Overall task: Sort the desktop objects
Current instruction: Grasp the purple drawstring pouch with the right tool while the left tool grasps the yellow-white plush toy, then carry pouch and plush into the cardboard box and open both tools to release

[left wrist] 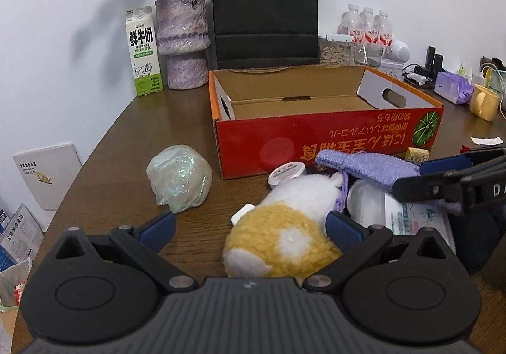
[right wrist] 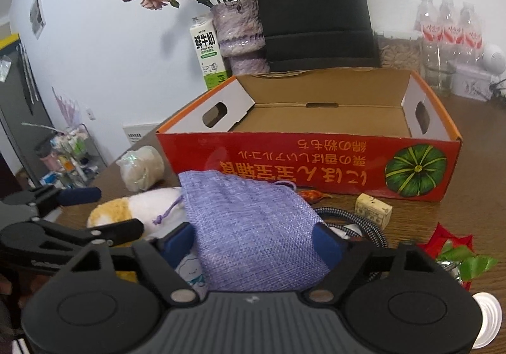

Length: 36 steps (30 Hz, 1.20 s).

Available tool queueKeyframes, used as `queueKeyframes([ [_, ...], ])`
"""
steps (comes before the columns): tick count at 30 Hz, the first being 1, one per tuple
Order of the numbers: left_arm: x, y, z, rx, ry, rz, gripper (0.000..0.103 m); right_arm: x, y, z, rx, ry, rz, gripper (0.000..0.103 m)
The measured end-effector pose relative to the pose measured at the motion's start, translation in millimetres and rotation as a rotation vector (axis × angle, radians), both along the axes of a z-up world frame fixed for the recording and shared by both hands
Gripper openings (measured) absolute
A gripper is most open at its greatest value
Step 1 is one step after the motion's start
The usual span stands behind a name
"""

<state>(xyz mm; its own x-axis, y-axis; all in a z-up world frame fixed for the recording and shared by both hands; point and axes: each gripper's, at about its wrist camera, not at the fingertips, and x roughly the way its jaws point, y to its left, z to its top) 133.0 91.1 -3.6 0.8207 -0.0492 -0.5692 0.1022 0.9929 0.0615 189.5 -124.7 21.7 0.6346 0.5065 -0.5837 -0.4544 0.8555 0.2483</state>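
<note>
My right gripper (right wrist: 253, 237) has its blue pads pressed into both sides of a lilac woven drawstring pouch (right wrist: 249, 227), so it is grasping that pouch, which fills the space between the fingers and hangs over the other things below it. In the left wrist view the same pouch (left wrist: 363, 164) sticks out of the right gripper (left wrist: 411, 177) just in front of the red box.

My left gripper (left wrist: 249, 227) is spread wide, released, with a yellow-and-white plush toy (left wrist: 281, 234) lying between its blue fingers (left wrist: 158, 224); I cannot tell whether the right-hand pad touches the plush. From the right wrist view the plush toy (right wrist: 136, 205) lies on the table beside the pouch, with the left gripper (right wrist: 104, 211) around it.

Close around the plush sit a small round white-lidded jar (left wrist: 286, 172), a clear round lid or dish (left wrist: 363, 202) and a white printed packet (left wrist: 414, 218). To its left, nearer the table's left edge, rests a crumpled ball of iridescent plastic wrap (left wrist: 178, 178).

Beyond these stands the open red cardboard box (left wrist: 253, 145), its inside bare brown cardboard, set near the middle of the wooden table (left wrist: 110, 158). A small yellowish carton (right wrist: 373, 211) lies in front of the box's right corner, with a braided cable (right wrist: 357, 221) and a red and green ribbon flower (right wrist: 455, 249) toward the near right edge.

Along the far edge by the wall stand a milk carton (left wrist: 144, 50), a purple vase of dried roses (left wrist: 183, 41), a black paper bag (left wrist: 265, 12) and a pack of water bottles (left wrist: 367, 25).
</note>
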Motion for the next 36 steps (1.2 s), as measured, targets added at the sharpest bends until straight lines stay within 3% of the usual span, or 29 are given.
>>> queueKeyframes([
  [1, 0, 0, 0, 0.002, 0.001, -0.002, 0.103, 0, -2, 1, 0.011, 0.000, 0.002, 0.055],
  [7, 2, -5, -1, 0.024, 0.008, -0.028, 0.103, -3, -5, 2, -0.014, -0.022, -0.031, 0.010],
  [17, 12, -15, -5, 0.085, 0.031, -0.085, 0.103, -23, -8, 14, -0.046, -0.134, -0.054, 0.008],
  [20, 13, -15, -5, 0.087, 0.054, -0.113, 0.093, -26, -9, 16, -0.047, -0.145, -0.053, 0.008],
  [23, 13, -15, -7, 0.086, 0.076, -0.132, 0.075, -31, -10, 17, -0.050, -0.158, -0.057, 0.008],
  [27, 8, -19, -8, 0.098, 0.057, -0.118, 0.068, -34, -11, 14, -0.049, -0.155, -0.058, 0.008],
  [36, -6, -14, 7, 0.038, 0.001, -0.041, 0.059, -46, -15, 15, -0.044, -0.184, -0.063, 0.008],
])
